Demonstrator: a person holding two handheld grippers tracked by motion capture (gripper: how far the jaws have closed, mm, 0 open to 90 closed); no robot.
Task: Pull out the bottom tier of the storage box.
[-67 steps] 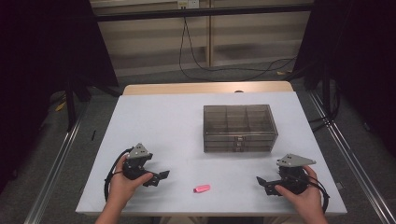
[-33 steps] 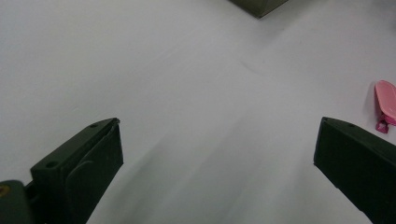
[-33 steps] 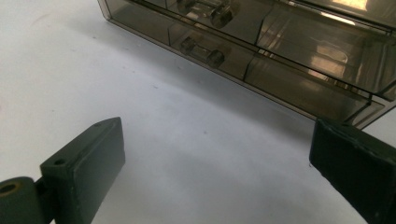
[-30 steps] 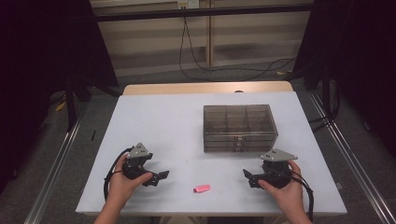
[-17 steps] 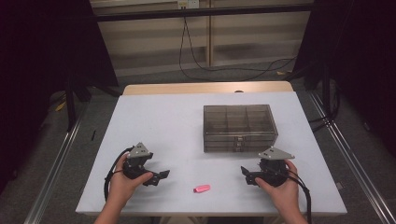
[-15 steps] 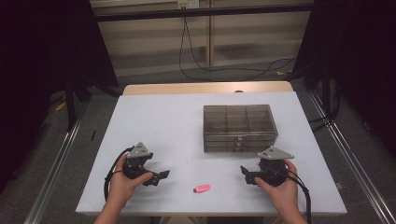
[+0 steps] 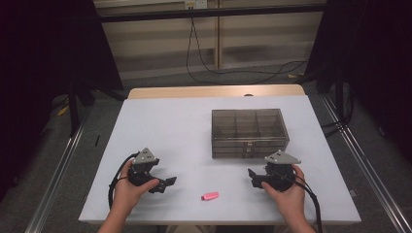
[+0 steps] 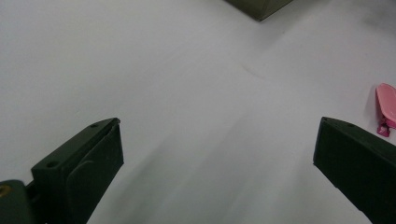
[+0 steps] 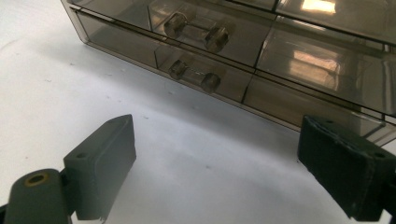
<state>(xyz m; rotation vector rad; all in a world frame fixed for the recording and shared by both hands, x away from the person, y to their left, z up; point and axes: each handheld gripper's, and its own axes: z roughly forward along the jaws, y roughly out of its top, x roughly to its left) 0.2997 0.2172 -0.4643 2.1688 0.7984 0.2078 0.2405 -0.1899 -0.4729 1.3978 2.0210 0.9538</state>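
A smoky see-through drawer box [image 7: 248, 130] stands on the white table [image 7: 184, 131], right of the middle. A small pink object [image 7: 210, 196] lies near the front edge, between the two hands. My left gripper [image 7: 166, 182] rests at the front left and points right, its jaws wide open and empty; in the left gripper view [image 8: 219, 140] the pink object [image 8: 386, 108] lies beyond the right jaw. My right gripper [image 7: 252, 175] sits just in front of the box, open; its jaws have just been closing a little with nothing between them. The right gripper view [image 9: 219, 144] faces two drawer handles [image 9: 195, 74].
The box's top is split into several compartments, and its drawer fronts [image 9: 299, 60] face me. A wooden strip [image 7: 214, 91] borders the table's far edge. Cables [image 7: 228, 70] lie on the floor behind, and metal rails [image 7: 359, 155] run along both sides.
My right hand has shifted left from the table's right front toward the front of the box. The left hand and the pink object have stayed where they were.
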